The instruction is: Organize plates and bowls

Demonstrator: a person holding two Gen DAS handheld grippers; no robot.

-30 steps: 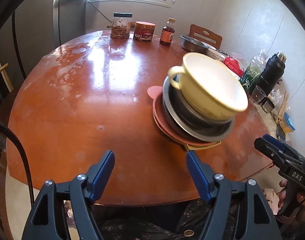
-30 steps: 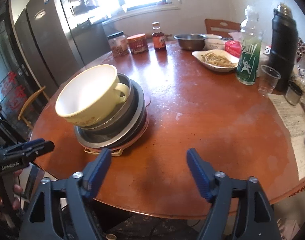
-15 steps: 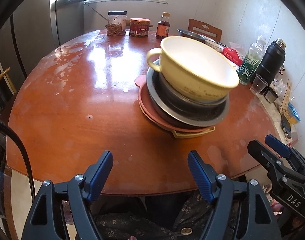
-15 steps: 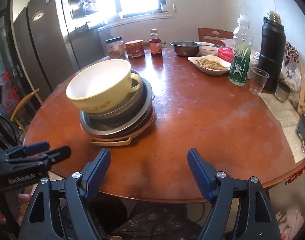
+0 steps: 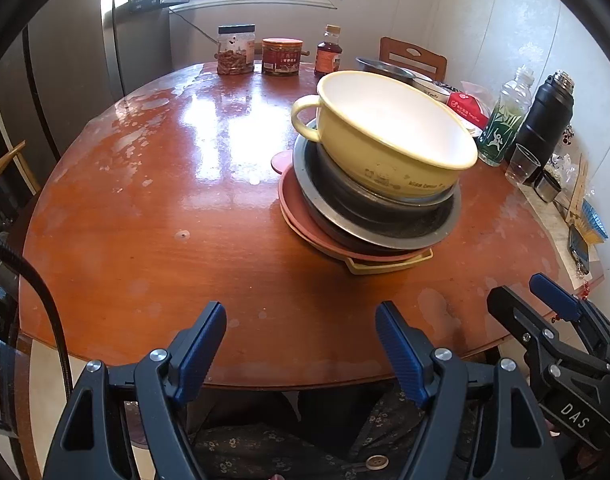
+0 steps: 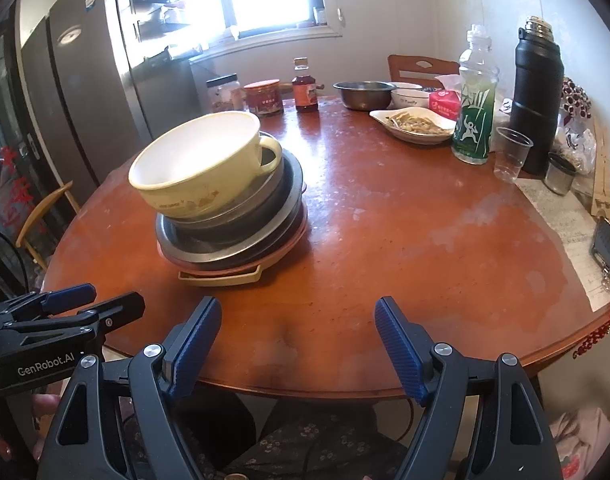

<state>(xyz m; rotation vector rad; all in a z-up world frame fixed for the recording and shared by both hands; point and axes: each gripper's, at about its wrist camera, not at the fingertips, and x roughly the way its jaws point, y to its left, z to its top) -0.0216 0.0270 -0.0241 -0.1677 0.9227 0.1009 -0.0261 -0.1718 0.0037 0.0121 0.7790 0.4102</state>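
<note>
My left claw (image 5: 301, 340) and right claw (image 6: 297, 336) hang spread, empty, over the bench's (image 5: 185, 208) near edge; the yellow bowl (image 5: 389, 136) tilts atop stacked plates (image 5: 369, 224), lower layers mostly hidden.

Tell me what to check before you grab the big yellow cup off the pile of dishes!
1. Left gripper open and holding nothing: ok.
2. Right gripper open and holding nothing: ok.
3. Yellow cup on top of the pile, nothing inside it: ok.
4. Cup sitting level: not ok, it tilts in the metal bowl under it.
5. Pile lined up neatly: not ok, the pink plate and the yellow tray at the bottom stick out on different sides.
6. Bare table beside the pile to set the cup down: ok.
</note>
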